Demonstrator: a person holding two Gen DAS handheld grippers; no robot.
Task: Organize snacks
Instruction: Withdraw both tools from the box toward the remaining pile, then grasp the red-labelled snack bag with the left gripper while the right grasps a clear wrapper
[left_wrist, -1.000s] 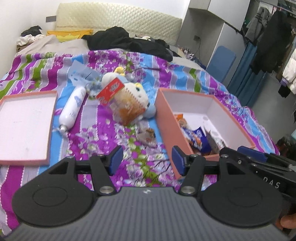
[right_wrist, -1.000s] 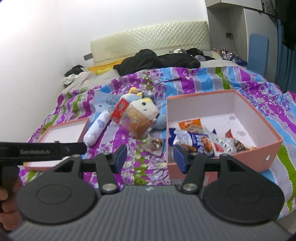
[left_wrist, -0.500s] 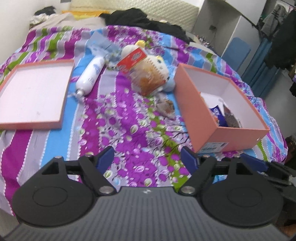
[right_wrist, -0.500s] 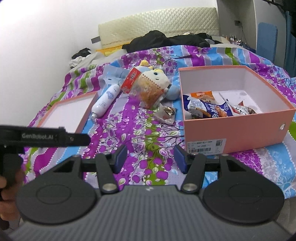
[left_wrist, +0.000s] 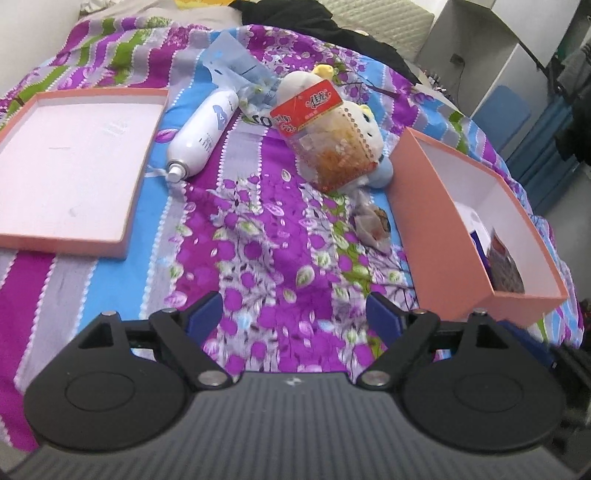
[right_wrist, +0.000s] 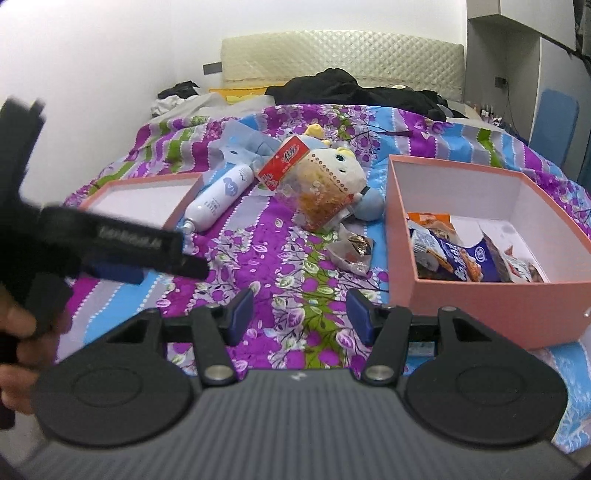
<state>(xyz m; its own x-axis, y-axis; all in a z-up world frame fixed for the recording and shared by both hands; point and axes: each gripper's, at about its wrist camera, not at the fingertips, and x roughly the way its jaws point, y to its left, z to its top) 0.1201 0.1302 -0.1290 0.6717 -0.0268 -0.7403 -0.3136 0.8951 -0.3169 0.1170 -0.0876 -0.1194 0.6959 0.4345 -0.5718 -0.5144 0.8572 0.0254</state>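
In the left wrist view, the left gripper (left_wrist: 293, 314) is seen with jaws opening and nothing between them, above the flowered purple bedspread (left_wrist: 258, 236). A small clear-wrapped snack (left_wrist: 373, 225) lies beside the open pink cardboard box (left_wrist: 439, 236).

In the right wrist view, the right gripper (right_wrist: 299, 314) is held apart and empty; blue snack packets (right_wrist: 450, 254) lie inside the box.

I get bright, even room light with soft shadows and no harsh glare, though the white wall (right_wrist: 92, 66) looks washed out. Fisheye bending curves everything near the edges and darkens the corners. The left gripper (right_wrist: 110, 254) smears with motion blur in my right view.
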